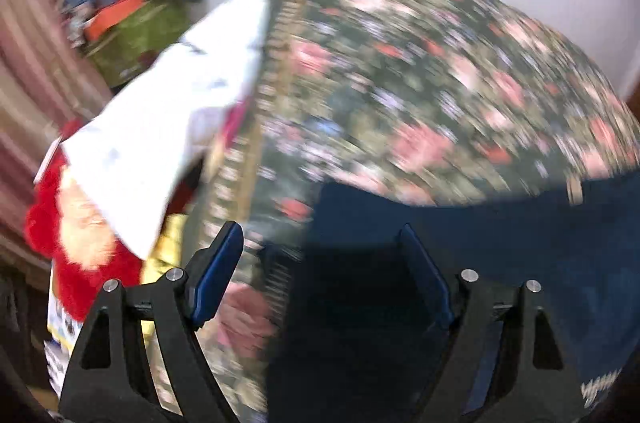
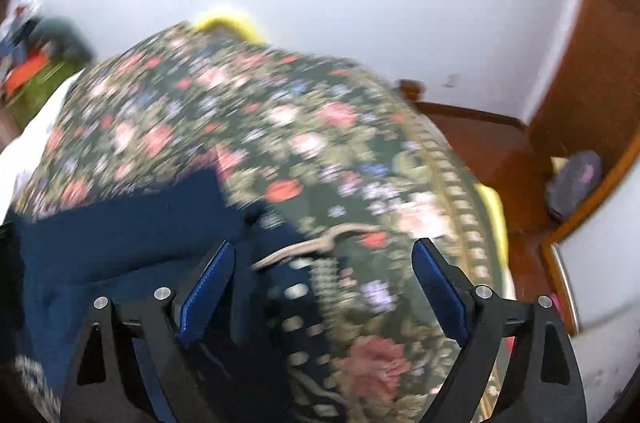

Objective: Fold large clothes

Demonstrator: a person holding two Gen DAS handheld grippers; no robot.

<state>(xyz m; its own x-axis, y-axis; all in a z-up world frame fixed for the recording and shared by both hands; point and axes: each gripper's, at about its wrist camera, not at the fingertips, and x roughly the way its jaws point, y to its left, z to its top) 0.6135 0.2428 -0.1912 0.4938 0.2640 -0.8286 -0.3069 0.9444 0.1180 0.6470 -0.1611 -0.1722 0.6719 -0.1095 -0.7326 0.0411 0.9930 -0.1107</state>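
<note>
Garment [image 2: 120, 223]: dark navy cloth, lying on the flowered bedspread [image 1: 420, 71] at its near edge, directly under both of my tongs. In the right view it covers the spread's near-left part; in the left view it fills the near-right part [image 1: 500, 243]. Both pictures are blurred, so I cannot tell what kind of garment it is, nor where its hems run.

Left tongs [image 1: 320, 243]: fingers apart, nothing between them, held above the navy cloth near where it meets the spread. Right tongs [image 2: 322, 255]: fingers apart, nothing gripped, above the edge of the navy cloth.

A pale cord [image 2: 312, 247] lies just ahead of the right tongs, beside that edge. Whether it belongs to the garment I cannot tell.

Judgement on the step: I appear to be positioning for a grasp. To do it well, I should bring each tong down on a distinct edge or corner, well apart from the other, and pinch one layer of navy cloth only. The spread beneath is soft and could be caught along with it. The cord should stay clear of the right fingers.

Appearance: the cloth looks thick, matt, plain in colour, with white printing near one corner [image 1: 600, 383]. It lies fairly flat, with broad soft wrinkles.
</note>
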